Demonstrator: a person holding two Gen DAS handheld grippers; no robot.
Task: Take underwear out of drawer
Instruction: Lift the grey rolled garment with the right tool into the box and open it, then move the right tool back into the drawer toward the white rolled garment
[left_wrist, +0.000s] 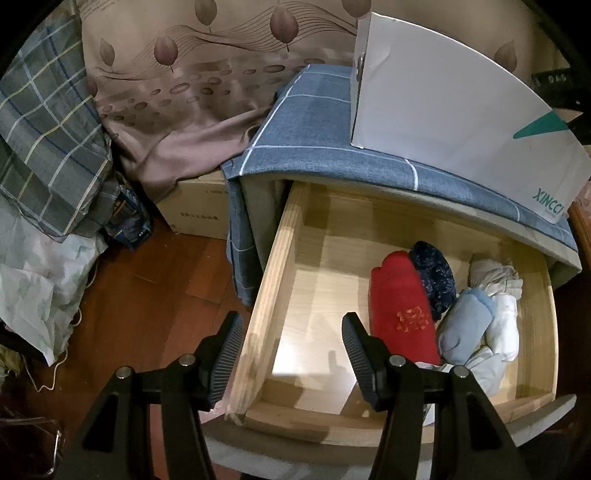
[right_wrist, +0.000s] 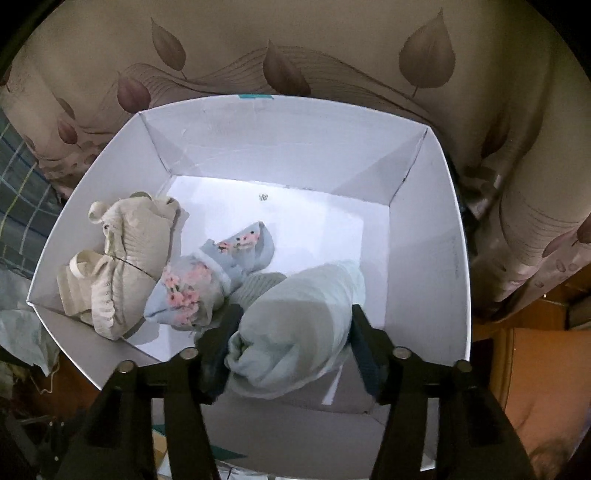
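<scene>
Your right gripper (right_wrist: 293, 321), tilted steeply down into the white cardboard box (right_wrist: 424, 206), jaws loosened around the pale green rolled underwear (right_wrist: 295, 325); left gripper (left_wrist: 291, 336) spread wide, empty, above the wooden drawer's (left_wrist: 273, 258) left edge.

A white cardboard box (left_wrist: 461, 122) with a teal mark stands on the blue checked cloth (left_wrist: 314, 147) that covers the cabinet top, toward its right edge. A beige curtain (left_wrist: 192, 74) printed with brown leaves hangs behind. On the wooden floor (left_wrist: 147, 295) sit a brown carton (left_wrist: 199, 210), a plaid bundle (left_wrist: 48, 147) and crumpled pale plastic bags (left_wrist: 33, 288), at the left.
</scene>
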